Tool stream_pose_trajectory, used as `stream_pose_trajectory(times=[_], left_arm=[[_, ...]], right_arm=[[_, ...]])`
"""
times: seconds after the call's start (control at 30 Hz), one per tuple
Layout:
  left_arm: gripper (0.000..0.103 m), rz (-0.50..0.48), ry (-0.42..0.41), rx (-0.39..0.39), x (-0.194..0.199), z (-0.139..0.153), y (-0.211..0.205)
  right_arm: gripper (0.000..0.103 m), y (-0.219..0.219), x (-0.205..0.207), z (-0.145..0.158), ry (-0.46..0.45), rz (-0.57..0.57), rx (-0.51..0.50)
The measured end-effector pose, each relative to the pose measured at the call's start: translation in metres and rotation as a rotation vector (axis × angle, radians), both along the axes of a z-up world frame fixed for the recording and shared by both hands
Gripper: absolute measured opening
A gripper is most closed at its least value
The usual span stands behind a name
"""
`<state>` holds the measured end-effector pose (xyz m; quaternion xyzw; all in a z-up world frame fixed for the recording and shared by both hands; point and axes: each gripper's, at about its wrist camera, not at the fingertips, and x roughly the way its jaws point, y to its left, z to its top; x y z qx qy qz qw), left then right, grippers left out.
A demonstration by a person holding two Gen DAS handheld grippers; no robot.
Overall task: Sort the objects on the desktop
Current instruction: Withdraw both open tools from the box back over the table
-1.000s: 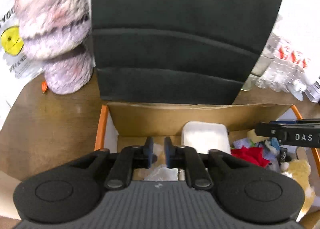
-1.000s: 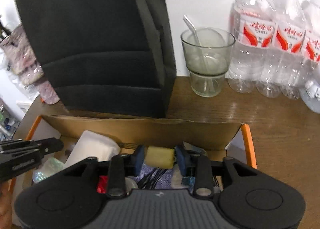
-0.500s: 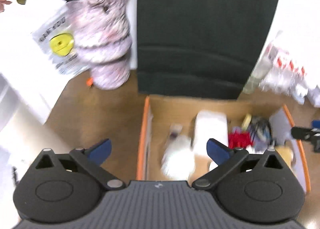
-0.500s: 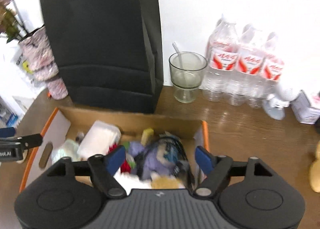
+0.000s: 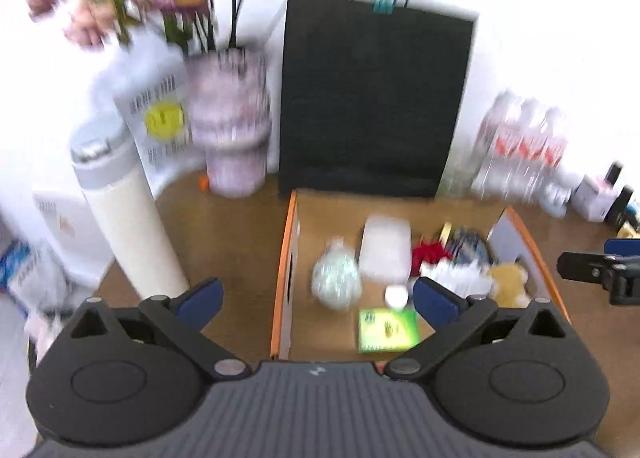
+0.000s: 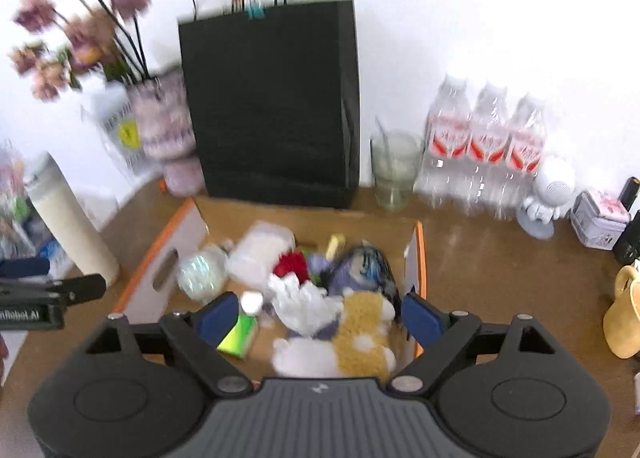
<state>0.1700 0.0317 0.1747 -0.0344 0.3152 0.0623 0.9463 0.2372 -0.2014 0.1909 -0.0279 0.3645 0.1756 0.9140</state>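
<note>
An orange-edged cardboard box (image 5: 285,266) (image 6: 419,254) sits on the brown desk, filled with small items: a white container (image 5: 386,248) (image 6: 260,248), a green packet (image 5: 388,330) (image 6: 238,338), a clear wrapped ball (image 5: 335,282) (image 6: 200,272), a red item (image 6: 291,264), a plush toy (image 6: 362,328). My left gripper (image 5: 316,298) is open and empty, above the box's left wall. My right gripper (image 6: 318,314) is open and empty, above the box.
A black paper bag (image 5: 372,97) (image 6: 276,105) stands behind the box. A flower vase (image 5: 232,129), a cream thermos (image 5: 124,217), water bottles (image 6: 484,153), a glass (image 6: 394,169), a yellow mug (image 6: 624,318) and a tin (image 6: 598,219) surround it.
Both grippers have opened wide and pulled back and up from the box. Items they held now lie in the box.
</note>
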Motion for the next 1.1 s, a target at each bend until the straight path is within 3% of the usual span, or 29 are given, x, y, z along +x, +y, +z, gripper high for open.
stream_pose_trajectory(times=[0.1,0.3,0.5,0.67,0.83,1.1], left_arm=[[0.103,-0.024,-0.123,0.032,-0.028,-0.016,-0.012],[0.103,-0.023,-0.183,0.06,-0.082,-0.054,-0.033],[0.103,-0.058,-0.13,0.04,-0.138,-0.098,-0.052],[0.103,-0.058,-0.109,0.036,-0.184,-0.119,-0.054],[0.103,-0.062,-0.087,0.018,-0.213,-0.123,-0.055],[0.103,-0.078,-0.087,0.015,-0.223,-0.122,-0.06]], right_arm=[[0.09,-0.007,-0.032,-0.013,-0.13,-0.044,0.046],[0.09,-0.022,-0.097,-0.054,-0.292,0.007,0.102],[0.09,-0.038,-0.148,-0.094,-0.219,-0.013,0.144],[0.091,-0.058,-0.192,-0.123,-0.151,-0.024,0.155],[0.091,-0.069,-0.225,-0.137,-0.106,-0.071,0.116],[0.09,-0.054,-0.258,-0.141,-0.13,-0.005,0.098]])
